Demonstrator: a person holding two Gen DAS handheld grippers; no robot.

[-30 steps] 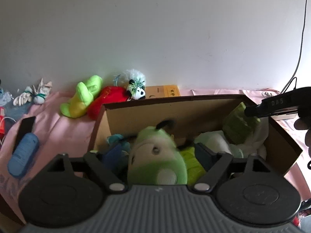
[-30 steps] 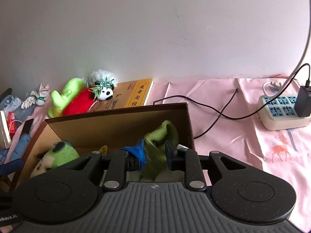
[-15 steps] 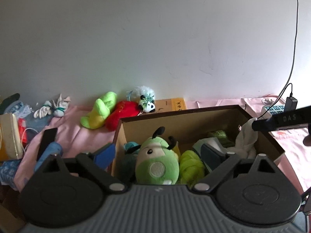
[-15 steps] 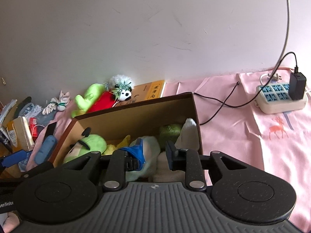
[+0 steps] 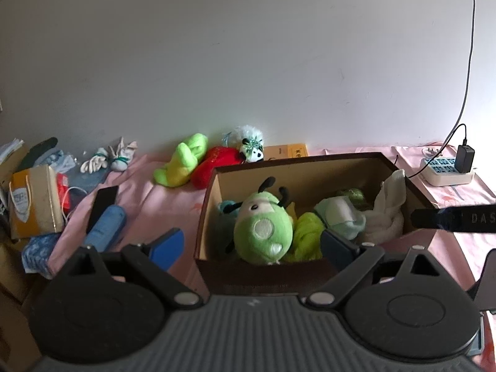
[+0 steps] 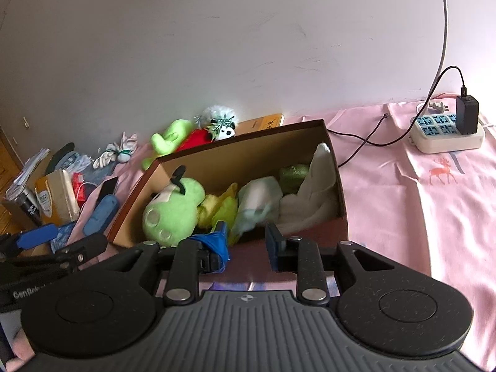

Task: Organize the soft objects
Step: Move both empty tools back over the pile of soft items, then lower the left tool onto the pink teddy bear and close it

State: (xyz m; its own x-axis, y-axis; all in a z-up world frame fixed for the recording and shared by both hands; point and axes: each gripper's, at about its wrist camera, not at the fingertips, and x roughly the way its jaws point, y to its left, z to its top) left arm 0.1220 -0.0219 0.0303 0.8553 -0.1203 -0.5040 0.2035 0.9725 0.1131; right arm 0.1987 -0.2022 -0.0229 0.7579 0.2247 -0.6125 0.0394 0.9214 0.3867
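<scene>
Your cardboard box (image 5: pixel 217 183) sits on the pink cloth (image 6: pixel 403 204), and most of the soft things are packed inside it. A round green plush (image 5: pixel 263 229) with black antennae and white patches fills the box's left end. Next to it, toward the middle, lies a yellow-green fuzzy piece (image 5: pixel 307 235), then a pale mint bundle (image 5: pixel 341 214). A cream-white cloth (image 5: pixel 387 210) stands up against the box's right wall, with a dull green item (image 5: pixel 353 193) tucked behind it at the back wall. Just behind the box's back-left corner, outside it, lie a lime plush (image 5: pixel 184 161) and a red plush (image 5: pixel 217 166) with a small panda head (image 5: pixel 252 148). Your left gripper (image 5: pixel 251 245) is spread wide over the box's near wall, nothing between its blue pads. Your right gripper (image 6: pixel 246 241) is near the box's front edge, its jaws narrow but opening, and nothing is held.
</scene>
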